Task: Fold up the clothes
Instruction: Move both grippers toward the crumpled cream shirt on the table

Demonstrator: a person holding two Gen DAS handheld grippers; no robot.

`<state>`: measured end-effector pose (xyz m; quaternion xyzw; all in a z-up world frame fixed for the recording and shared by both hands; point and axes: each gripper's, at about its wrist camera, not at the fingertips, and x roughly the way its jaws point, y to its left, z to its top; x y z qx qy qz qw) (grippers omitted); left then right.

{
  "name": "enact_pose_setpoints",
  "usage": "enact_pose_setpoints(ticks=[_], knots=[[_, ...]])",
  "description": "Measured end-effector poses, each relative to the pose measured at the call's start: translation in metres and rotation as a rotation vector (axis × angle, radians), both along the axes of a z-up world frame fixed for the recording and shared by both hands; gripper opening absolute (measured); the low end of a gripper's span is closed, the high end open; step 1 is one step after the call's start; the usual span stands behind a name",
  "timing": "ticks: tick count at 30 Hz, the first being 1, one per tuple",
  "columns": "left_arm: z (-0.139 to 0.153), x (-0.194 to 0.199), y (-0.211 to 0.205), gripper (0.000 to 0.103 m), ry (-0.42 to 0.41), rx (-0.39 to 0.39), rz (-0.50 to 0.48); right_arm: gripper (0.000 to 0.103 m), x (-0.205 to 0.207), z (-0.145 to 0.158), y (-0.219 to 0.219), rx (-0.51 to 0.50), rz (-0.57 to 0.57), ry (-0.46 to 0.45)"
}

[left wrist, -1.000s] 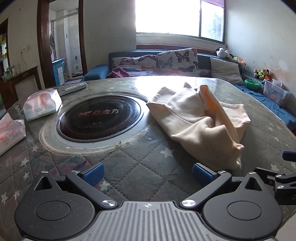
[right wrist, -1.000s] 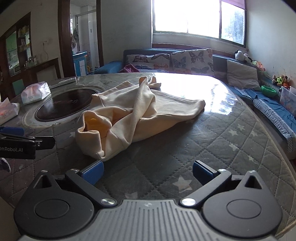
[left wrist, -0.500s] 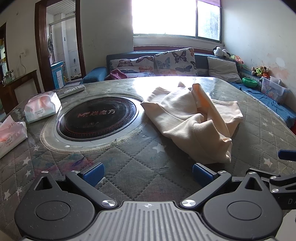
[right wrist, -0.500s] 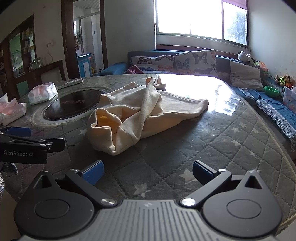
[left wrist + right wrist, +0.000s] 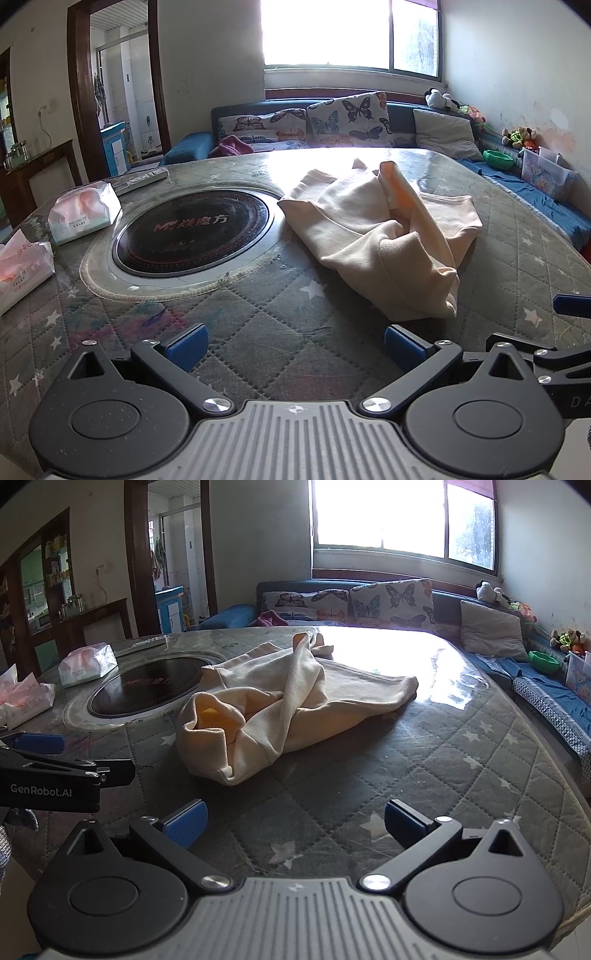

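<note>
Both tongs sit farther back from the crumpled cream garment, left tongs and right tongs spread wide and empty, garment heaped just right of the round cooktop on the quilted tabletop.

Garment: pale cream, orange lining showing in fold. Table cover: grey quilted diamond stitching, white stars, faint pink-purple stains near front left edge. Round cooktop at table centre: black, red lettering, pale rim. Tissue packs at left edge: white and pink. Left gripper: black body, blue finger pads. Right gripper: black, blue pads. Sofa: dark blue; cushions white with multicoloured butterflies, one plain grey. Bowl: green.
</note>
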<state>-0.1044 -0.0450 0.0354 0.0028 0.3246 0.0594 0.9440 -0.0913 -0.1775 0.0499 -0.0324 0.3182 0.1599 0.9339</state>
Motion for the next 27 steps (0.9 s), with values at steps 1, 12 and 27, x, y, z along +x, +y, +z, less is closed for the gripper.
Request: enact_pose_setpoints(ticks=[1, 12, 27], knots=[[0.0000, 0.0001, -0.0002, 0.103, 0.001, 0.000, -0.001, 0.103, 0.0004, 0.0000, 0.0001, -0.001, 0.000, 0.001], [-0.0010, 0.0030, -0.0026, 0.103, 0.010, -0.001, -0.011, 0.103, 0.0024, -0.0022, 0.0020, -0.006, 0.007, 0.009], [-0.0004, 0.0075, -0.0041, 0.103, 0.020, -0.006, -0.022, 0.103, 0.0070, -0.0028, 0.0059, -0.010, 0.016, 0.019]])
